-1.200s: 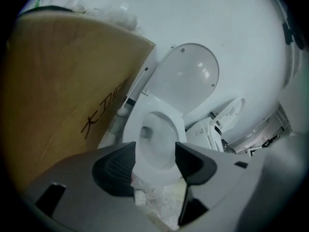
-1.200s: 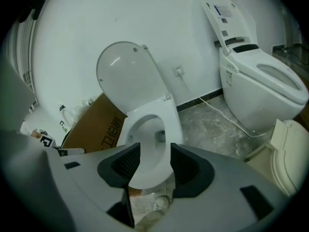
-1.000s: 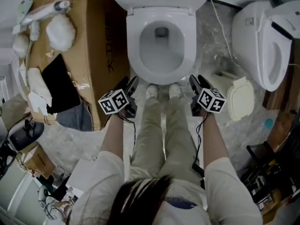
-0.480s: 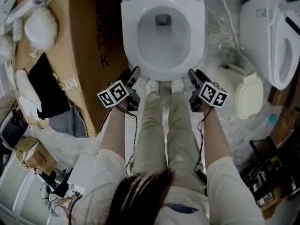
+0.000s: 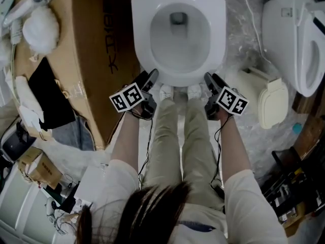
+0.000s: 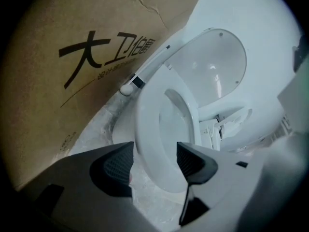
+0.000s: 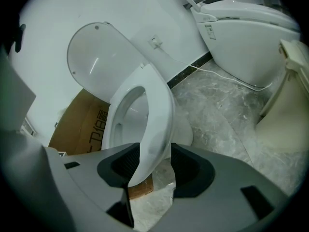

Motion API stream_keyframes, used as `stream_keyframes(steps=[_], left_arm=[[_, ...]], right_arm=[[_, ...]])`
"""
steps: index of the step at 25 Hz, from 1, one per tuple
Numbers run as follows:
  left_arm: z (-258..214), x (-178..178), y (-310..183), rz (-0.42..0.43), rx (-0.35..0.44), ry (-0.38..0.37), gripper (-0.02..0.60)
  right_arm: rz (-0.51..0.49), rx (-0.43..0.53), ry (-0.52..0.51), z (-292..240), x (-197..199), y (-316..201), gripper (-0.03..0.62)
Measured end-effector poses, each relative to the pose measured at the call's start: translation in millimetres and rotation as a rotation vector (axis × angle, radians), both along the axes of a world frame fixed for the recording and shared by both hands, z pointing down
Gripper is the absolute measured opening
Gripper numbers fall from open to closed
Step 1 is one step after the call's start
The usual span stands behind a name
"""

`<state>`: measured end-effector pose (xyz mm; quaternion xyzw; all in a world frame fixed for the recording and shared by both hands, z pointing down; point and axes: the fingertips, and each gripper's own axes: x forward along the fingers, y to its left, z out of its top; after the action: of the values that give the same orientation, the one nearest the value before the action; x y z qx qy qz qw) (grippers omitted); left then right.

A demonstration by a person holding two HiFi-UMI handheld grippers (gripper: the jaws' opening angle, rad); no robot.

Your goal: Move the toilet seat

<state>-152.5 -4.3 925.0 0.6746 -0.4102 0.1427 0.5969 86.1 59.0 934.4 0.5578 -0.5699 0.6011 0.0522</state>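
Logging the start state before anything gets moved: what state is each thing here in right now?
toilet seat: down on the bowl.
toilet lid: raised.
left gripper: open, gripping nothing.
right gripper: open, the seat's front rim between its jaws.

In front of me, glossy white oval toilet seat (image 5: 140, 34), down flat on its bowl (image 5: 179, 47), lid (image 6: 212, 66) upright behind.
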Motion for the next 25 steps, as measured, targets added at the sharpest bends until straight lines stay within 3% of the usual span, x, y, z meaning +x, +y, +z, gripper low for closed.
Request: stream_keyframes(steps=[4,13,25], left_arm=[[1,5,-1,0.013,-0.003,0.004,0.265],[-2,4,-3,-0.054,-0.015,0.036,0.273],[-25,4,-3,-0.086,-0.021,0.057,0.276]], right_arm=[[0.006,0.005,-0.014,0,-5,-2,0.212],[0.112,0.015,-0.08,-1,-6,-8,0.216],[0.161,0.027,-0.122,-21,-5,-9,0.21]])
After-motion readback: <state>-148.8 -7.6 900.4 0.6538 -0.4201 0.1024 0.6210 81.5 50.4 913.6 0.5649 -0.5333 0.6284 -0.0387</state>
